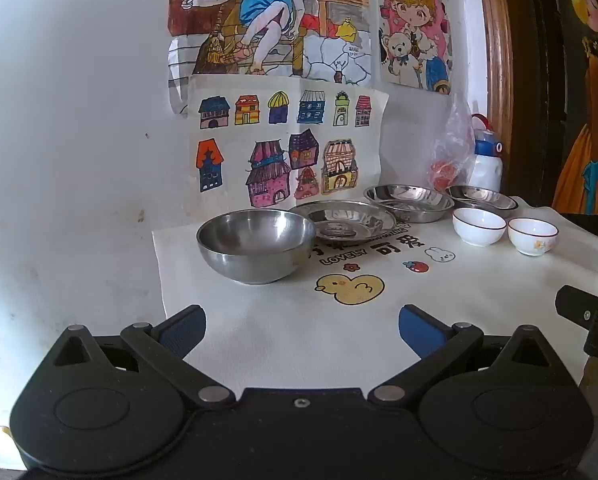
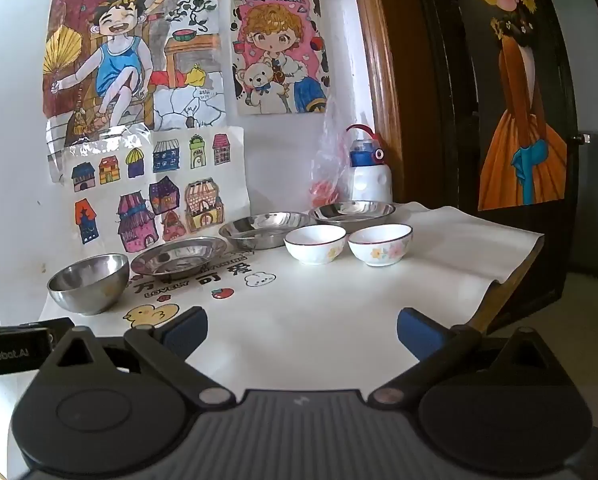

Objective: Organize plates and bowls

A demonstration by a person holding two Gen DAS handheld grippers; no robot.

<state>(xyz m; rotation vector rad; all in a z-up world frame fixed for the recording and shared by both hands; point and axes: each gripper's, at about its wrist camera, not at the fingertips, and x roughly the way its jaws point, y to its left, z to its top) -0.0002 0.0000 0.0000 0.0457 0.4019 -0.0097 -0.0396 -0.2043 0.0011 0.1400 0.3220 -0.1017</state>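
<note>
Both my claws hang wide and empty over the near tabletop [image 1: 299, 340], left claw [image 1: 301, 330] and right claw [image 2: 302, 330]. At eleven o'clock from my left sits the deep steel bowl [image 1: 257, 246], three steel plates [image 1: 343, 222] arcing behind toward one o'clock. The two white bowls [image 2: 315, 244] stand at twelve from my right; I'd pinch one rim squarely and nest it in its twin.

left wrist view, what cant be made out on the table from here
- Printed characters on the cloth: partly covered by the steel bowl and flat steel plate.
- Red contents of the plastic bag: too small, blurred by the film.
- Rightmost steel dish: front hidden by the white bowl.
- Right gripper: cut off by the edge.
</note>
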